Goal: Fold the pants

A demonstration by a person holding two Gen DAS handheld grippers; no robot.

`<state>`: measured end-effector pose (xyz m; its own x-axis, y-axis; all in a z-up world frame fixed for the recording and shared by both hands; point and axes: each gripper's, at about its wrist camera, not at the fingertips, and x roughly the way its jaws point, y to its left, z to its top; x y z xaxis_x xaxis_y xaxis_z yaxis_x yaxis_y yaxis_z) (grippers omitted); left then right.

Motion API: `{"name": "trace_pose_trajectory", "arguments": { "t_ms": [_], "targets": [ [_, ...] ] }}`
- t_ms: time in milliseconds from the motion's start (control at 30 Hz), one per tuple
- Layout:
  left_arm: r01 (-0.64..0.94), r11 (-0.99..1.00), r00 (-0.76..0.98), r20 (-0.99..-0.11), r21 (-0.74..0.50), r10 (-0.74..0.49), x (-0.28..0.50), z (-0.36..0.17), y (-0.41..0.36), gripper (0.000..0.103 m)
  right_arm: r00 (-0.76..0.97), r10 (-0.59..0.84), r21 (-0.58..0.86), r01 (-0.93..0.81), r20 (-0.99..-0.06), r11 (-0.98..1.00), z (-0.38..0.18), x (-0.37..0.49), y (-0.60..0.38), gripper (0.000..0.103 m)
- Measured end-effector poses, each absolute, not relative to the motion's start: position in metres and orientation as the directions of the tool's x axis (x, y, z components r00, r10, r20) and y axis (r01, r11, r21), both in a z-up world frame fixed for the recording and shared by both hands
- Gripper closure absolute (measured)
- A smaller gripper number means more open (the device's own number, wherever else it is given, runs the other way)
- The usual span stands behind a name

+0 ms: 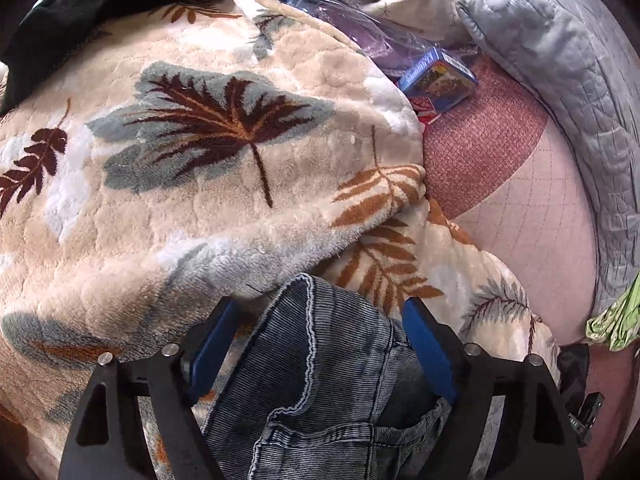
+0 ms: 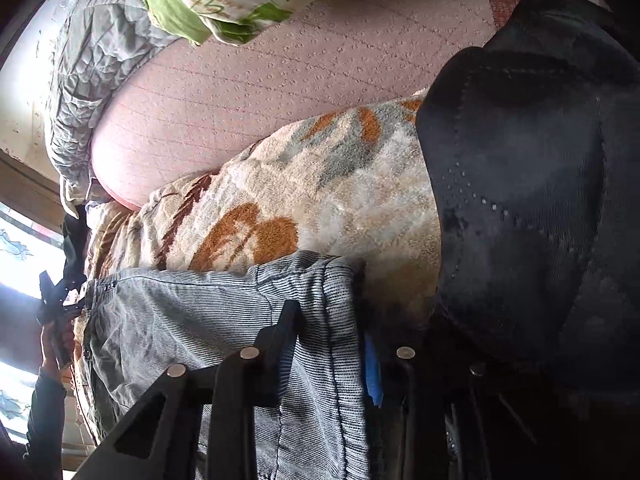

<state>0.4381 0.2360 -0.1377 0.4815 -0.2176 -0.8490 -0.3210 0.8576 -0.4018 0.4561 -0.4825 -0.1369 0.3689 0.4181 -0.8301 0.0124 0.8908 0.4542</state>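
Pants (image 1: 320, 364) apparently between both grippers

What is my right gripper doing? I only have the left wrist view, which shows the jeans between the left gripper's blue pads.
Observer: The right gripper appears closed on an edge of the pants, with fabric bunched between its fingers.
Operator: Is anything crowding it?
Observer: A black garment lies right beside it, on the right of the right wrist view, overlapping the leaf-patterned blanket.
Operator: How do the pants lie between the two grippers?
Observer: They are spread across the blanket with some wrinkles. They reach the left gripper at the far left edge of that view.
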Motion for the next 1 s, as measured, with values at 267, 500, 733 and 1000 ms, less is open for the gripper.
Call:
{"name": "trace_pose_trajectory", "arguments": {
  "t_ms": [267, 500, 733, 1000],
  "targets": [
    [-0.247, 0.858, 0.504, -0.816, -0.450, -0.282, 0.438, -0.129, 0.226, 0.037, 0.388, 0.435, 0.488, 0.045, -0.813, 0.872, -0.141, 0.463, -0.485, 0.071],
    [-0.264, 0.832, 0.464, -0.821, -0.488, -0.334, 0.439, -0.142, 0.225, 0.057, 0.397, 0.438, 0.499, 0.058, -0.806, 0.865, -0.141, 0.463, -0.487, 0.069],
    [-0.280, 0.808, 0.481, -0.804, -0.518, -0.348, 0.441, -0.145, 0.234, 0.045, 0.452, 0.377, 0.469, 0.107, -0.808, 0.877, -0.132, 0.469, -0.491, 0.037],
    [-0.268, 0.862, 0.454, -0.846, -0.431, -0.281, 0.444, -0.148, 0.223, 0.098, 0.440, 0.323, 0.403, 0.099, -0.838, 0.910, -0.136, 0.470, -0.487, 0.085]
  ]
}}
